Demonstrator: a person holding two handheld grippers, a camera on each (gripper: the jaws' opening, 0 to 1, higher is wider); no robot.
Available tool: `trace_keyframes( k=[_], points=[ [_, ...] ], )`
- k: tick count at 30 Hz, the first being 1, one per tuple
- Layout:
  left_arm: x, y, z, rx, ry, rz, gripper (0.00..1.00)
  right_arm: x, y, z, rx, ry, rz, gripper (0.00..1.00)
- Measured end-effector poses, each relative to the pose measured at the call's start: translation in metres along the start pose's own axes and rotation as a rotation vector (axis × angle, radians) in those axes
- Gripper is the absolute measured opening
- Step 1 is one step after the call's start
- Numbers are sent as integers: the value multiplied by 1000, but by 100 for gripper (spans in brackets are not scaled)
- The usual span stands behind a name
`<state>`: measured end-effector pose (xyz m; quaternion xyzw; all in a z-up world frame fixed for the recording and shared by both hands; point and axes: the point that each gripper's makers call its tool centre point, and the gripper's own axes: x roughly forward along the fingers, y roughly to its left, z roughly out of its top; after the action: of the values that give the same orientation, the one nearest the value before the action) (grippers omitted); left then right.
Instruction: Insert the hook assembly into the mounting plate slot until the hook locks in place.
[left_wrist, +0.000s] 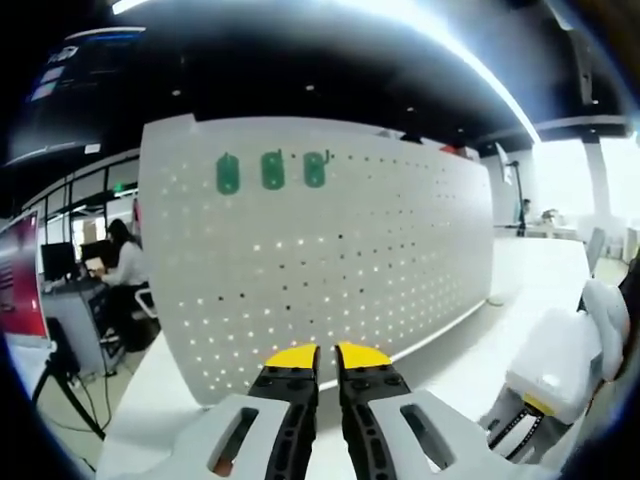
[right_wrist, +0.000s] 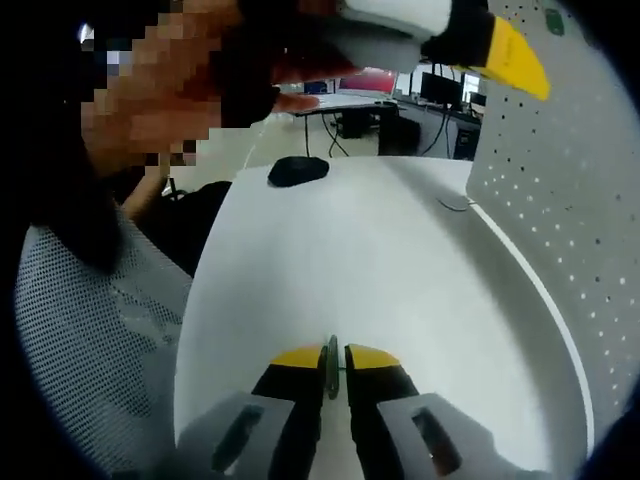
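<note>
Pegboard (left_wrist: 330, 270) upright on white table (right_wrist: 330, 270); three green hooks (left_wrist: 271, 171) mounted far-left. Left gripper (left_wrist: 327, 356) nearly closed, empty. Right gripper (right_wrist: 331, 358) pinching thin hook assembly (right_wrist: 331, 366). Advice: align squarely with slot, press straight.

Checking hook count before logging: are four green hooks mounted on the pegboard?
No, three green hooks sit on the pegboard.
</note>
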<state>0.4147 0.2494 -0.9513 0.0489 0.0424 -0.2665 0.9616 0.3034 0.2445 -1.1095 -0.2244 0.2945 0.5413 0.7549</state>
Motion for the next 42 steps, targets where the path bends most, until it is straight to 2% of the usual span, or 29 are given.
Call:
trace_keyframes(
  k=[9, 11, 26, 33, 42],
  points=[
    [1, -3, -1, 1, 5, -8, 6, -5, -6, -19, -2, 52, -32, 8],
    [1, -2, -1, 1, 5, -8, 6, -5, -9, -18, 24, 47, -38, 8],
    [1, -2, -2, 1, 8, -11, 5, -11, -27, -23, 33, 54, -96, 9],
    [2, -4, -4, 6, 17, -18, 4, -6, -22, -14, 38, 25, -83, 10],
    [2, -4, -5, 5, 19, -17, 4, -2, -17, -17, 5, 42, -66, 6]
  ],
)
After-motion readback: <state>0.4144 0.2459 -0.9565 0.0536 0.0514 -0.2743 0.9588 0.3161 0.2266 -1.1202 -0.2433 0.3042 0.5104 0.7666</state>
